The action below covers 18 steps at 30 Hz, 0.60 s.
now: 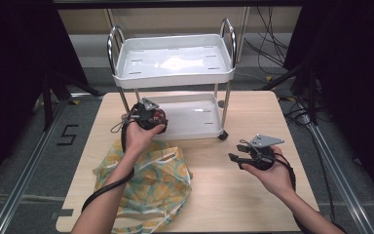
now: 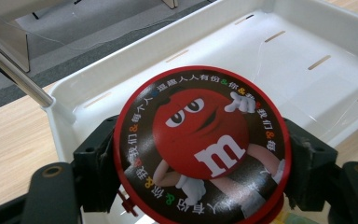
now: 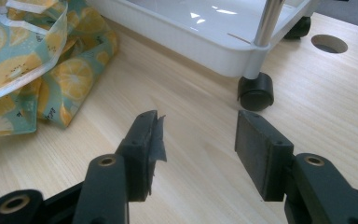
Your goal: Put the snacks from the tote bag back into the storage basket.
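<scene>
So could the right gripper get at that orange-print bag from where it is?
Probably yes. The right gripper hangs open and empty over bare table, and the bag lies beside it with nothing between. The left gripper, busy holding the round tin, is over at the cart.

A round tin with a red rim and dark brown face shows a red cartoon candy character bearing a white "m", ringed by white lettering with coloured ampersands. The cart is glossy white with silver posts and black casters. The bag carries orange slices on teal. The bench is pale wood grain.
</scene>
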### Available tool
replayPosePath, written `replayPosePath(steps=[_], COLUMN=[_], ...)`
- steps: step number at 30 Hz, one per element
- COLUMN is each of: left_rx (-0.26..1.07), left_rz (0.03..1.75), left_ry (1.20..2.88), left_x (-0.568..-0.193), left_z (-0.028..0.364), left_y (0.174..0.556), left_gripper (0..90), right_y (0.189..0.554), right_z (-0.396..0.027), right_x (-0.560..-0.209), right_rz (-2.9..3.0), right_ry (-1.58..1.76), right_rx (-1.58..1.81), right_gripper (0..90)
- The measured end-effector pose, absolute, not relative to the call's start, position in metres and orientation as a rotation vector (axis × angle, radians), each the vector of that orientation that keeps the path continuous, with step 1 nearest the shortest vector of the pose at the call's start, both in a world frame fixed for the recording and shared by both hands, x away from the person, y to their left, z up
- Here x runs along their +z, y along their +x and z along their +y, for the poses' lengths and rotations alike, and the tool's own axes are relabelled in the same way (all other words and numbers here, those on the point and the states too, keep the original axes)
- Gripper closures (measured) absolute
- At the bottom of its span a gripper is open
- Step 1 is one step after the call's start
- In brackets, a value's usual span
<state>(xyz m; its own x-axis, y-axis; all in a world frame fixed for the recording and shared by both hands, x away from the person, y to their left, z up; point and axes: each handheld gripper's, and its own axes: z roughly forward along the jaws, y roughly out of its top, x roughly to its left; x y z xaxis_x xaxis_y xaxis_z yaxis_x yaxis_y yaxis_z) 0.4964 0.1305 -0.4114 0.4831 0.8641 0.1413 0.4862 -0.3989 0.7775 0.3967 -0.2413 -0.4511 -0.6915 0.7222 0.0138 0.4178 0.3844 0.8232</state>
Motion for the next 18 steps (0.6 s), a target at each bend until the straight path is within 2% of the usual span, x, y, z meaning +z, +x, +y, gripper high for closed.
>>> replayPosePath(steps=[18], left_rx=[0.688], left_rz=[1.130], left_ry=[2.069], left_x=[-0.4213], left_z=[0.1277], left_y=[0.5017], left_gripper=[25.4], right_y=[0.3957], right_z=[-0.2403], right_x=[-0.4508], right_rz=[2.310], right_ry=[1.018], right_rx=[1.219], right_gripper=[50.4])
